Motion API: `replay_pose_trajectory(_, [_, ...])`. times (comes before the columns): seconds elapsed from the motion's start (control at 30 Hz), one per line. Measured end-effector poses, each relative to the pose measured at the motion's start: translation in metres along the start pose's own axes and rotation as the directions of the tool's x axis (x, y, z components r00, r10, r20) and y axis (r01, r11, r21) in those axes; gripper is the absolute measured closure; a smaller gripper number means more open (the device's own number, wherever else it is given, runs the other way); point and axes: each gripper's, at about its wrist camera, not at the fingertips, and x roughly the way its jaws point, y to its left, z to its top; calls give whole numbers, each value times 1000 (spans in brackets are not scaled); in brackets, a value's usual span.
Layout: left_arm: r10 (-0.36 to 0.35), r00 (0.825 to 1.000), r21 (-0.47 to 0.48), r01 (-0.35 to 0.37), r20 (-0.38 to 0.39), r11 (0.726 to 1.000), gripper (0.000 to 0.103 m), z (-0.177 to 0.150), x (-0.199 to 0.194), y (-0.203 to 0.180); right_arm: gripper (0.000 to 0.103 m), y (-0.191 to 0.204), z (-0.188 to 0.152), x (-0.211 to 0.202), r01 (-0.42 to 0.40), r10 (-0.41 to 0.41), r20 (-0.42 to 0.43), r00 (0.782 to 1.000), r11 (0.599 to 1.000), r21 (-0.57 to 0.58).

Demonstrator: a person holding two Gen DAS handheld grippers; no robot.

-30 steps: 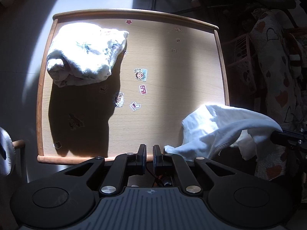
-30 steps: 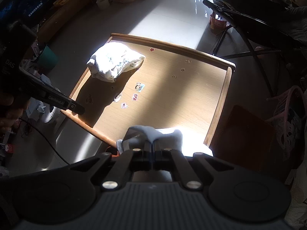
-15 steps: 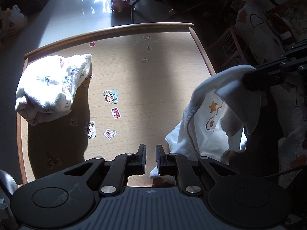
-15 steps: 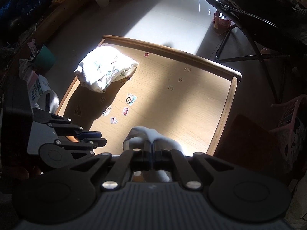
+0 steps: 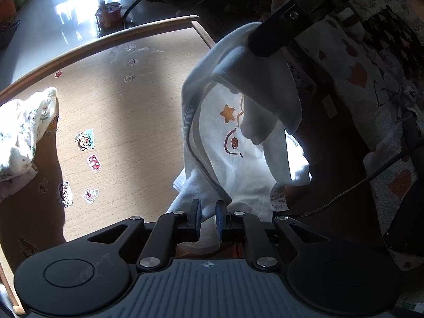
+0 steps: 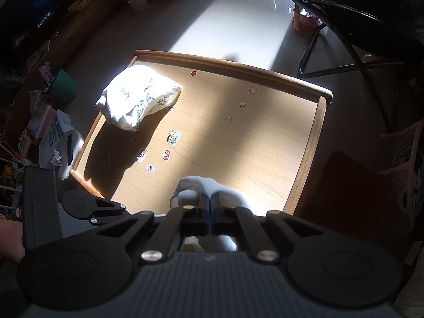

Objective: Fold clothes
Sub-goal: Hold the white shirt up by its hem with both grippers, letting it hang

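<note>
A white garment [image 5: 238, 143] with an orange star print hangs over the table's near right corner. My right gripper [image 6: 209, 204] is shut on its top fold; in the left wrist view it shows as a dark bar [image 5: 278, 34] above the cloth. My left gripper [image 5: 208, 212] sits at the garment's lower edge. Its jaws stand a little apart, with white cloth in the gap. I cannot see the pads pressing on it. A bundled floral garment [image 6: 137, 98] lies at the far left of the wooden table [image 6: 312, 132].
Several stickers [image 5: 84, 139] dot the tabletop, which has a raised rim [image 5: 132, 31]. A heart-patterned quilt [image 5: 357, 74] lies to the right. A black folding chair [image 6: 357, 26] stands beyond the table. Clutter [image 6: 47, 122] covers the floor to the left.
My left gripper has swung right and down to the hanging garment, rolling as it went, and its jaws have parted slightly. The right gripper has sunk a little with the cloth.
</note>
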Motion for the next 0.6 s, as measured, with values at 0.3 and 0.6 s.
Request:
replay_pose_trajectory(0.3, [-26,1000,6,26,-1,1000,40,6,-9,-9,101,-10,2,-1,-12,12,9,1000,999,38])
replay_pose_trajectory(0.6, [46,999,39,-48,28,998,40,16,-9,-5,101,-12,-2,-3,-25,24,10,1000,998,64])
